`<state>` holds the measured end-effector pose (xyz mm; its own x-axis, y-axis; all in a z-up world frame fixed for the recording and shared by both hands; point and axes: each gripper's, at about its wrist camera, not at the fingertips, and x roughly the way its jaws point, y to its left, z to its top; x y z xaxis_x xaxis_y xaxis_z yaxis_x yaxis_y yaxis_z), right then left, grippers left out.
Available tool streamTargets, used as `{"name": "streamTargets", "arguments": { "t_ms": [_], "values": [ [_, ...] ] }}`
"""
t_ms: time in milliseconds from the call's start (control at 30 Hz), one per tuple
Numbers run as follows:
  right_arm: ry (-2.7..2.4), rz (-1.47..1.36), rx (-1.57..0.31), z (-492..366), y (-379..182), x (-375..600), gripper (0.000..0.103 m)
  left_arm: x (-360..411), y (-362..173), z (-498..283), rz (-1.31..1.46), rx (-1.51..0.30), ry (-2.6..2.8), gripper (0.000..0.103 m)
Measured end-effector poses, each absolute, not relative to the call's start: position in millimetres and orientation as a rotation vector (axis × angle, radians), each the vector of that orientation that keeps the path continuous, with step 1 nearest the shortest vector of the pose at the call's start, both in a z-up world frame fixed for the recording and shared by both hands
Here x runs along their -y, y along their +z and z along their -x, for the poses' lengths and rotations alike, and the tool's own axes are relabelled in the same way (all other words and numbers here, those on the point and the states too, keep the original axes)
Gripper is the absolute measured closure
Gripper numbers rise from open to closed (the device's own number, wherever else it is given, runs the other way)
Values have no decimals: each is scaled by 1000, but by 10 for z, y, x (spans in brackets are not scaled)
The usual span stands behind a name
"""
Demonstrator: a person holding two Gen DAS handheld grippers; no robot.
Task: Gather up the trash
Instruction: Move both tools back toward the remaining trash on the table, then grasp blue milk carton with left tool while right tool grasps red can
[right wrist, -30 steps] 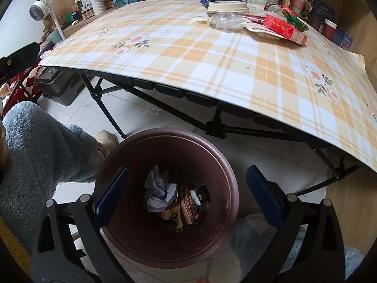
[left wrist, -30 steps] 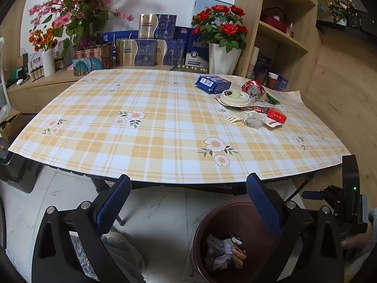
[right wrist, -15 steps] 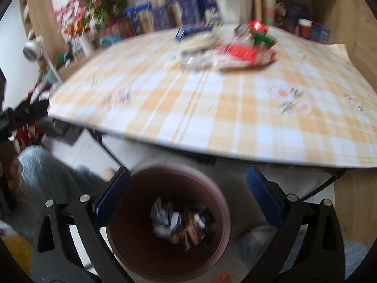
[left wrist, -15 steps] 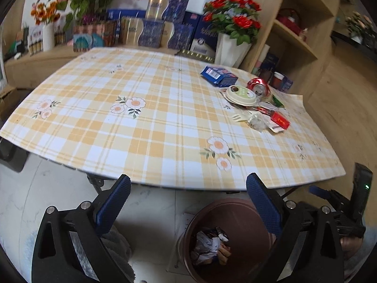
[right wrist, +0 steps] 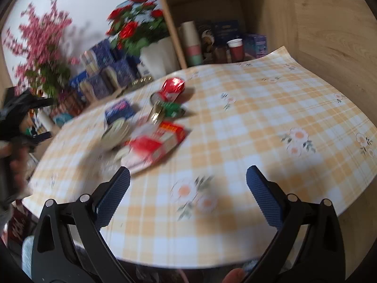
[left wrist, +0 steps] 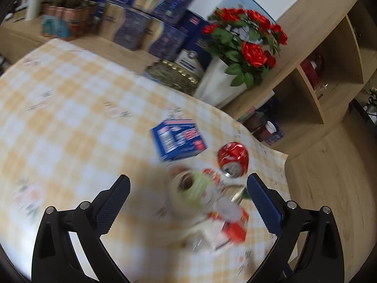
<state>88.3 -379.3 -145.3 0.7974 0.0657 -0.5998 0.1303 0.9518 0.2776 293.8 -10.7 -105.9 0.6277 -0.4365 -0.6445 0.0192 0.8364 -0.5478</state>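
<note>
**Both tongs spread wide above the litter on the desk**

The left tongs [left wrist: 188, 186] hang over the desk [left wrist: 70, 122] with their blue-padded fingers [left wrist: 113, 202] far apart and nothing between them. Just beyond them lies the trash heap, badly smeared by motion blur: a round white lid [left wrist: 188, 188] with green on it, a red-and-white packet [left wrist: 226, 231] nearer the camera, a crushed red can [left wrist: 233, 160] on its side to the right, and a blue box [left wrist: 179, 139] lying flat behind the lid (its print is too blurred to read).

The right tongs [right wrist: 188, 179] are likewise agape and empty, over the checked yellow cloth near a printed flower [right wrist: 186, 191]. From this side the heap sits ahead and to the left: red-and-white packet [right wrist: 157, 146] closest, lid [right wrist: 115, 134] beside it, blue box [right wrist: 120, 110] behind that, red can [right wrist: 172, 89] farthest, with a green wrapper [right wrist: 172, 108] just in front of the can.

A white pot of red roses [left wrist: 245, 44] stands past the desk's far edge, next to wooden shelving [left wrist: 329, 54].
</note>
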Motion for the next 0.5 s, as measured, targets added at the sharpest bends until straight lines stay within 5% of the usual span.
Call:
{"name": "streamTargets", "arguments": {
  "t_ms": [233,500],
  "values": [
    [-63,-346,-620,-1043,-1465,4274,6,635,-1614,-4260,577,-1075,-129,6],
    [-78,-323,-662,-1104,-1614,4516,6,842,-1918,-4734,533,-1177,46,6]
  ]
}}
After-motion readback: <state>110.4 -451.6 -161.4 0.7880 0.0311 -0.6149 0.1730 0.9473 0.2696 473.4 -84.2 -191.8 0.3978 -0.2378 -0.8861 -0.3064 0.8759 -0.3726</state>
